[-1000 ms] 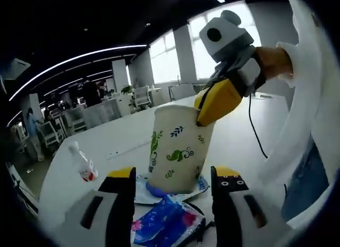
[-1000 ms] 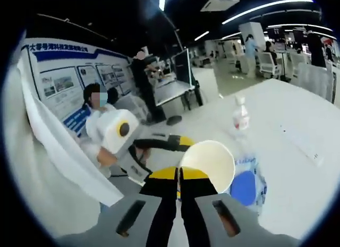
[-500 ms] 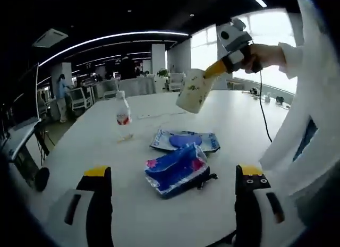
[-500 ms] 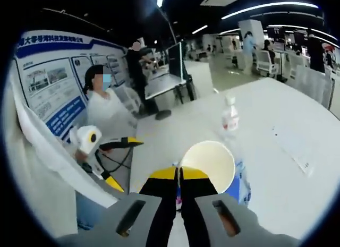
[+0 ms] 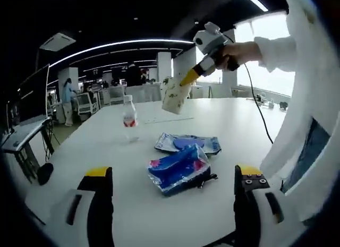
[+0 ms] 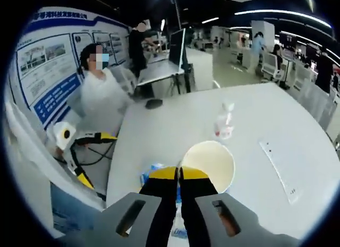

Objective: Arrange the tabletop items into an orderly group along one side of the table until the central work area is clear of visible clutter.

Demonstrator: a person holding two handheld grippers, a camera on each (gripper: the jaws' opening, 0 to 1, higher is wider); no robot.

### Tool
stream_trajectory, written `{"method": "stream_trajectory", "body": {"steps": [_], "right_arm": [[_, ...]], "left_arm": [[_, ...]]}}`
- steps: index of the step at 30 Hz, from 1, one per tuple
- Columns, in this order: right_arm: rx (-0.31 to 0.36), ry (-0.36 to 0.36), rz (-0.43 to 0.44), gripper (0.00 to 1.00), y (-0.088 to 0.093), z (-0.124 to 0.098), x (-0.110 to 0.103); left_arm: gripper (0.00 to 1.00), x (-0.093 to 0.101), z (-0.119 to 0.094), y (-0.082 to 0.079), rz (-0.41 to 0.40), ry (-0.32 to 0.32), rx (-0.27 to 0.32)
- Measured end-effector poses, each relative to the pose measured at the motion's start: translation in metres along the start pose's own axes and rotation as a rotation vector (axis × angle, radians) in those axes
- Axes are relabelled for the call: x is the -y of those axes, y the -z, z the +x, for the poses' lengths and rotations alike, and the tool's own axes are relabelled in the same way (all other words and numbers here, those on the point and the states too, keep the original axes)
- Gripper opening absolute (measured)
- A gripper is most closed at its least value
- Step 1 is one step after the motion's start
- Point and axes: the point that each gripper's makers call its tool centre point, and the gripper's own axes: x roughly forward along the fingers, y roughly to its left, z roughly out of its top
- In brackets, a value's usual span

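In the left gripper view my right gripper (image 5: pixel 190 77) is raised over the far side of the white table (image 5: pixel 239 125). It is shut on the rim of a paper cup (image 5: pixel 175 96) printed with leaves, which hangs tilted in the air. In the right gripper view my right gripper (image 6: pixel 179 172) pinches the cup (image 6: pixel 210 163) wall and the cup's open mouth faces the camera. On the table lie a crumpled blue packet (image 5: pixel 178 170) and a flat blue-and-white pouch (image 5: pixel 187 143). A small water bottle (image 5: pixel 129 117) stands behind them. My left gripper (image 5: pixel 172 172) is open near the table's front edge.
My left gripper (image 6: pixel 93 156) appears below left, beside the table edge. The bottle (image 6: pixel 223 122) stands mid-table and a thin white strip (image 6: pixel 276 167) lies to the right. A person in white sits beyond the far edge. Desks and chairs fill the room behind.
The right gripper has carried the cup up and away from the packets, farther over the table. The left gripper has pulled back from the cup and stays open.
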Motion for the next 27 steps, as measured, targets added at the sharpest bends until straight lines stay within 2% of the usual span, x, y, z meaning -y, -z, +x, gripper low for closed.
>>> {"method": "stream_trajectory", "body": {"steps": [2,5,12,15,20,27], "right_arm": [[-0.025,0.022,-0.027,0.00,-0.002,0.008,0.010],[-0.058,0.038,-0.061,0.00,-0.005,0.021,0.025],[-0.117,0.058,-0.110,0.00,-0.006,0.045,0.045],[-0.144,0.061,-0.143,0.00,-0.004,0.058,0.052],[-0.210,0.068,-0.200,0.00,0.008,0.084,0.071],[-0.233,0.074,-0.221,0.00,0.010,0.102,0.083]], "left_arm": [[0.97,0.001,0.000,0.005,0.002,0.000,-0.025],[0.91,0.002,0.000,0.008,0.071,-0.013,-0.042],[0.87,-0.006,-0.002,0.009,0.083,-0.040,-0.042],[0.87,-0.003,0.001,0.017,0.091,-0.031,-0.080],[0.85,-0.002,0.000,0.022,0.140,-0.030,-0.101],[0.79,-0.006,-0.002,0.020,0.149,-0.054,-0.099]]}}
